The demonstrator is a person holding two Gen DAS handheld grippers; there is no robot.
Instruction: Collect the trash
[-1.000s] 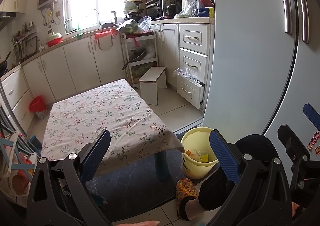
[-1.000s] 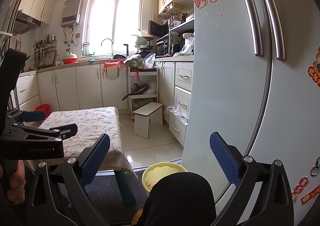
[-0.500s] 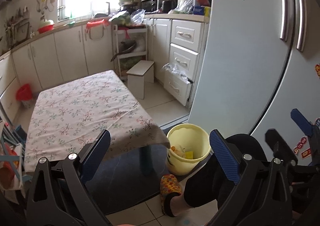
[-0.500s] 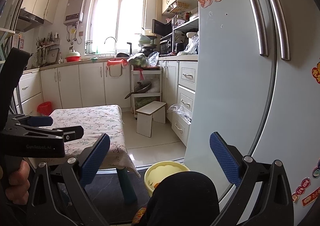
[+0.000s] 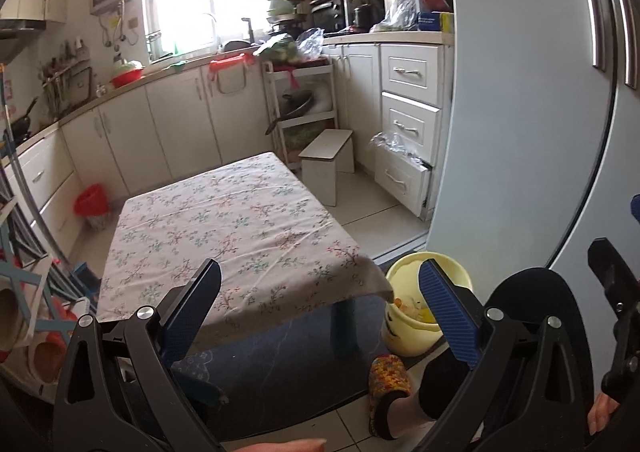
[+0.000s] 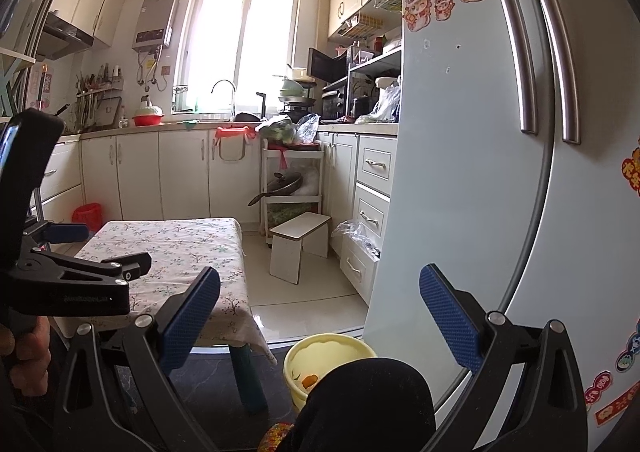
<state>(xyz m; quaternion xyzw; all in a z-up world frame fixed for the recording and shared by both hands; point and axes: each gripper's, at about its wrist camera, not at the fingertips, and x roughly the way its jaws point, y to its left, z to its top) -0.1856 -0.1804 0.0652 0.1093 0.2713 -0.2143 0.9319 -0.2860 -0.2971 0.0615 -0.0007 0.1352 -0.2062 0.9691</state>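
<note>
Hanging over the near edge of the low tabletop, the left claw stands wide with nothing between its blue pads, and the right claw is spread just as wide and equally empty. What trash can be seen sits in the pale yellow bucket at the lower right of the left wrist view, on the floor just beside the tabletop's near right corner and close against the refrigerator; inside it are scraps in yellow and orange, too small to name. Judging by their look, such scraps would be light and soft, easily crushed, so a gentle pinch across the middle of each piece should serve. The bucket itself seems thin, stiff plastic, light to lift, and its rim is probably the best place to take hold. No loose trash shows on the flowered tablecloth, which lies soft and slightly wrinkled and could drag if a claw scraped it. A small red bin stands at centre left by the white cabinets. Glossy floor tile fills the middle of the right wrist view, with a dark mat under the tabletop. A person's dark-clad knee and a knitted slipper crowd the bucket.
</note>
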